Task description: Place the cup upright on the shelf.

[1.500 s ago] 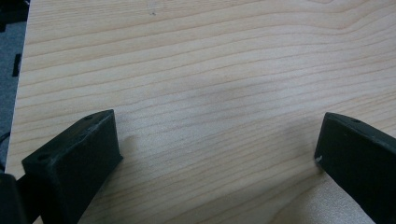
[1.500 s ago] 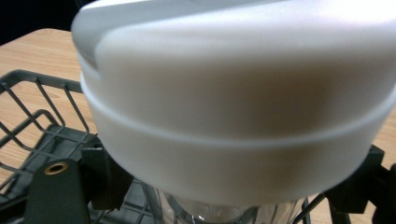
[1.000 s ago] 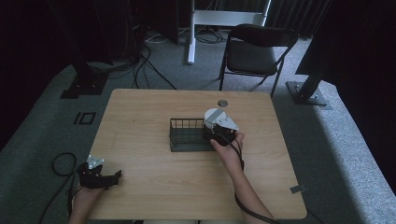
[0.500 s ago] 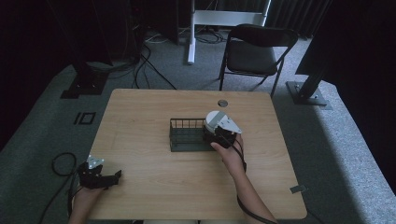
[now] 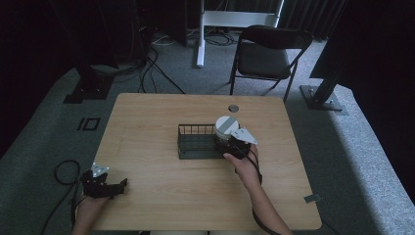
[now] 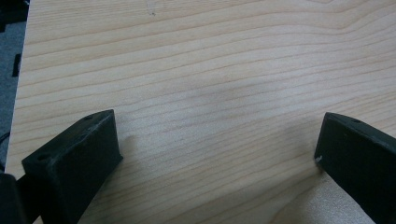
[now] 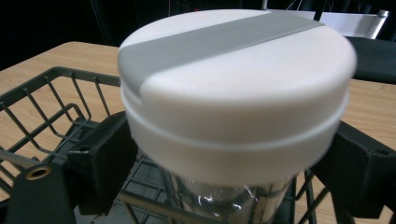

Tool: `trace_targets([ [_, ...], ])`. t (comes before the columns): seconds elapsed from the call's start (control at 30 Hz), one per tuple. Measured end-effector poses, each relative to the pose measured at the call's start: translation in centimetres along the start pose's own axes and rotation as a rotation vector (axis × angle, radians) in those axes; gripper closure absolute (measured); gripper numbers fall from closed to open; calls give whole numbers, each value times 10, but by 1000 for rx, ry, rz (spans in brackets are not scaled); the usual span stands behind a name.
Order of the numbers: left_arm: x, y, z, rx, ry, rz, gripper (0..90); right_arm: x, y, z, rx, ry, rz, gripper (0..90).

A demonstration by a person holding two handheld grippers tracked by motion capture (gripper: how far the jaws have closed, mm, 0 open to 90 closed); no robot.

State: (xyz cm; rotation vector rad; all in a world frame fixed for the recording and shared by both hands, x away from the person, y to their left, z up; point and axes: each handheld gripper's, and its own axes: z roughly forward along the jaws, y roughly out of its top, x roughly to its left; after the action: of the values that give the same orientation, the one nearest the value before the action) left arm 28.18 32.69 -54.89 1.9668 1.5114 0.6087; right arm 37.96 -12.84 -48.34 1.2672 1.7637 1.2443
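A clear jar with a white lid crossed by a grey stripe sits between the jaws of my right gripper, which is shut on it just below the lid. The jar stands upright at the right end of a dark wire basket in the middle of the table. I cannot tell whether its base rests on the basket floor. At the table's near left corner my left gripper is open, with bare wood between its jaws.
The wooden table has a round cable hole behind the basket. A folding chair stands beyond the far edge, and cables lie on the grey floor at left.
My right gripper has carried the jar slightly left and nearer, over the basket's right end. The left gripper has stayed put.
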Motion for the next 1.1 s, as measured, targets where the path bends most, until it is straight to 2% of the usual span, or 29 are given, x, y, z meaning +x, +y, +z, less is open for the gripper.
trace_targets([
  [0.6, 0, 0, 0, 0, 0, 0, 1, -3, -7, -25, -28, 22, -17, 121],
  [0.8, 0, 0, 0, 1, 0, 0, 1, -9, -11, -33, -29, 19, -22, 119],
  [1.1, 0, 0, 0, 1, 0, 0, 1, -27, -23, -48, -21, -9, -23, 119],
])
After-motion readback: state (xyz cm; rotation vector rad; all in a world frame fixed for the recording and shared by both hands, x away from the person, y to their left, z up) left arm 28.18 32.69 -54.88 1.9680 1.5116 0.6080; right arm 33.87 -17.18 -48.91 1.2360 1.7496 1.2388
